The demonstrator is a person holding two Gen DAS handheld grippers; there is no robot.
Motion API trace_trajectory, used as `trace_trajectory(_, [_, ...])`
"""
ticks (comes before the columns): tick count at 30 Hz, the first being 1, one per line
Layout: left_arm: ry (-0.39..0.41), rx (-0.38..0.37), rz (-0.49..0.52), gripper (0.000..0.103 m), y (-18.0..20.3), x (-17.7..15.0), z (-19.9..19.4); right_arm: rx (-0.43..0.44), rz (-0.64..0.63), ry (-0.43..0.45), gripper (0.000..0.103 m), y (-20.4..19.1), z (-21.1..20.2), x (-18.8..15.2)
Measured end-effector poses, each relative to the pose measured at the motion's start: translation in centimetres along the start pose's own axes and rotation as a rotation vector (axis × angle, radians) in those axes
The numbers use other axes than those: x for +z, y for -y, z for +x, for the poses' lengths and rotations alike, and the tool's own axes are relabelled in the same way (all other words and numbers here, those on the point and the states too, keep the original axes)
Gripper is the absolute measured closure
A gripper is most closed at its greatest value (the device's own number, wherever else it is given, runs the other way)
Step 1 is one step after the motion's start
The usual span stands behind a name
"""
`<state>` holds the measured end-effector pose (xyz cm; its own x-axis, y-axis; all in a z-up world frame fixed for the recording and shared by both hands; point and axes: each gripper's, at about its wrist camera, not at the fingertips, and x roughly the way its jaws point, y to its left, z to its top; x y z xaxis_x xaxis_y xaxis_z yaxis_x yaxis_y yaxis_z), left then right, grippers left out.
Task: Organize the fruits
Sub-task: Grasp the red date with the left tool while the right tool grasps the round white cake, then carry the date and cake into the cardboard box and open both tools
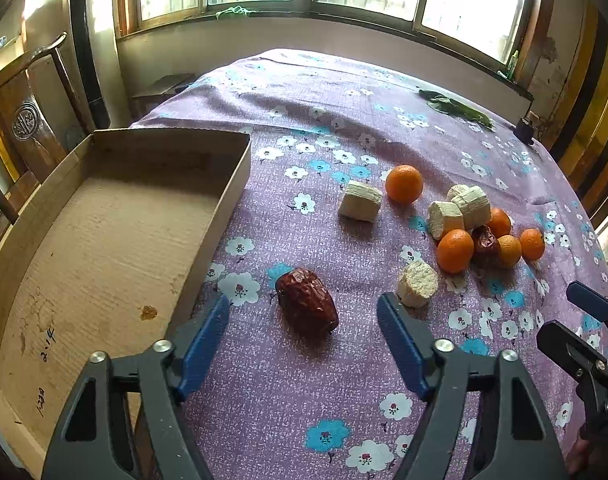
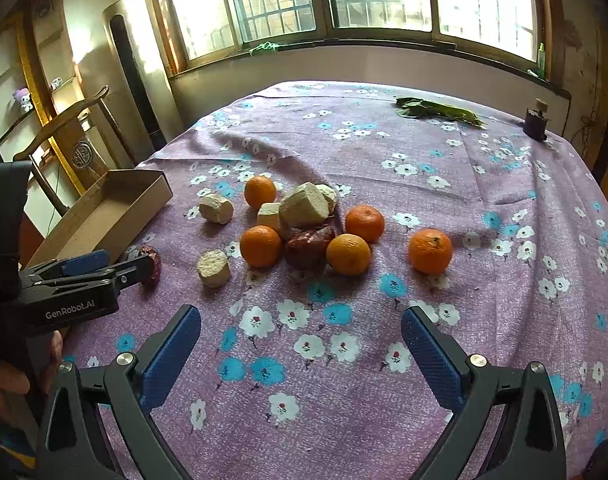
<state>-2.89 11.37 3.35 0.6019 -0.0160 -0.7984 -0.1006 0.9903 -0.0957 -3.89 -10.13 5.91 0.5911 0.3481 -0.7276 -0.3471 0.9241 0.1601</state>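
A dark red date [image 1: 307,302] lies on the purple flowered cloth [image 1: 304,380], between the fingers of my open left gripper [image 1: 304,308]. A cardboard box [image 1: 103,240] stands empty on the left. Several oranges [image 2: 259,245], white cut chunks [image 2: 304,205] and a second date [image 2: 310,245] lie clustered mid-table. One orange [image 2: 430,250] sits apart to the right. My right gripper [image 2: 301,320] is open and empty, short of the pile. The left gripper [image 2: 103,268] shows at the left of the right wrist view, around the first date [image 2: 153,262].
Green leaves [image 2: 436,112] and a small dark object [image 2: 536,122] lie at the table's far right. A wooden chair [image 2: 71,136] stands behind the box. Windows run along the back wall.
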Motion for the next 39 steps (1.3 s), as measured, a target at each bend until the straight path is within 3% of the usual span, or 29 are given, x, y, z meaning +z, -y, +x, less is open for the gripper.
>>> trace_trajectory(3, [-0.023,-0.012,-0.006,0.053,-0.2,0.3,0.9,0.03,-0.017,-0.009,0.012,-0.8,0.7,0.4])
trace_trajectory(6, [-0.013,-0.003,-0.007,0.077,-0.6,0.5,1.2,0.059,-0.029,-0.033,0.019,-1.4,1.8,0.6])
trace_trajectory(11, [-0.011,-0.044,0.001,0.077,-1.0,0.6,0.3,0.116,-0.057,-0.064,0.027,-3.1,3.5,1.2])
trace_trajectory(20, [0.001,-0.105,-0.012,0.077,-2.3,1.0,-1.5,0.128,-0.139,-0.142,0.047,-6.0,7.6,2.2])
trace_trajectory(26, [0.021,-0.081,-0.005,0.077,-3.0,1.3,-2.8,0.119,-0.169,-0.158,0.07,-6.4,8.9,2.1])
trace_trajectory(39, [0.079,0.018,-0.01,0.077,-7.3,2.7,-6.0,0.186,-0.209,-0.091,0.072,-9.4,5.7,4.2])
